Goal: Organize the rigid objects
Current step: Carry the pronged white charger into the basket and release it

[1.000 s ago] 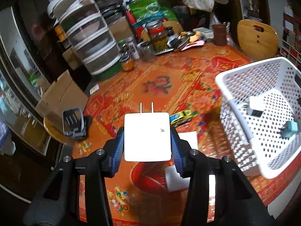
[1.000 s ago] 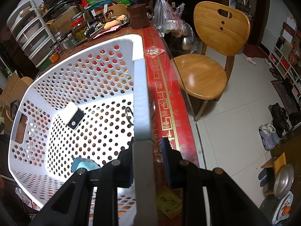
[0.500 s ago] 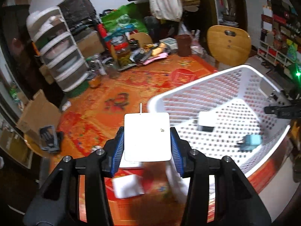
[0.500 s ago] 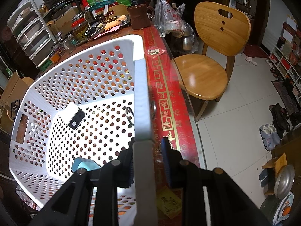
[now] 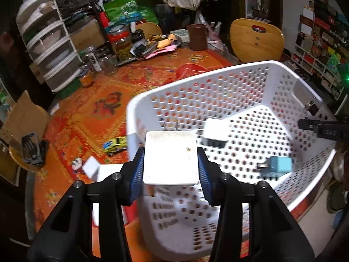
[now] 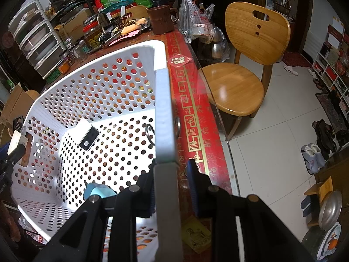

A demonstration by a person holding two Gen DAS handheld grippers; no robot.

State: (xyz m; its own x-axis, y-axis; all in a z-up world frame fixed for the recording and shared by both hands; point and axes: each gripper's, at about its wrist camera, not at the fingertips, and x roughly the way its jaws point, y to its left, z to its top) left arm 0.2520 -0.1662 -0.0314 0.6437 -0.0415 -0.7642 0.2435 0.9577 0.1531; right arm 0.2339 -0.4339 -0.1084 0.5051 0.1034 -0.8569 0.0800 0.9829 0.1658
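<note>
My left gripper point(image 5: 171, 166) is shut on a white plug adapter point(image 5: 170, 157), its two prongs pointing forward, held over the near rim of the white perforated basket point(image 5: 218, 80). Inside the basket lie a white and black charger point(image 5: 214, 133) and a light blue plug point(image 5: 278, 164). My right gripper point(image 6: 172, 185) is shut on the basket's rim point(image 6: 162, 100) at the table's right edge. The charger point(image 6: 87, 134) and blue plug point(image 6: 98, 191) also show in the right wrist view, and the left gripper's adapter point(image 6: 16, 139) shows at its left edge.
On the red patterned tablecloth point(image 5: 91, 100) left of the basket lie a yellow toy car point(image 5: 115, 145), small white adapters point(image 5: 90, 167) and a black clip point(image 5: 32, 150). Jars, drawers point(image 5: 50, 41) and clutter stand at the back. A wooden chair point(image 6: 244, 65) stands beyond the table's right edge.
My left gripper has carried the white adapter to the right, from above the tablecloth to over the basket's near rim. The right gripper keeps its hold on the rim.
</note>
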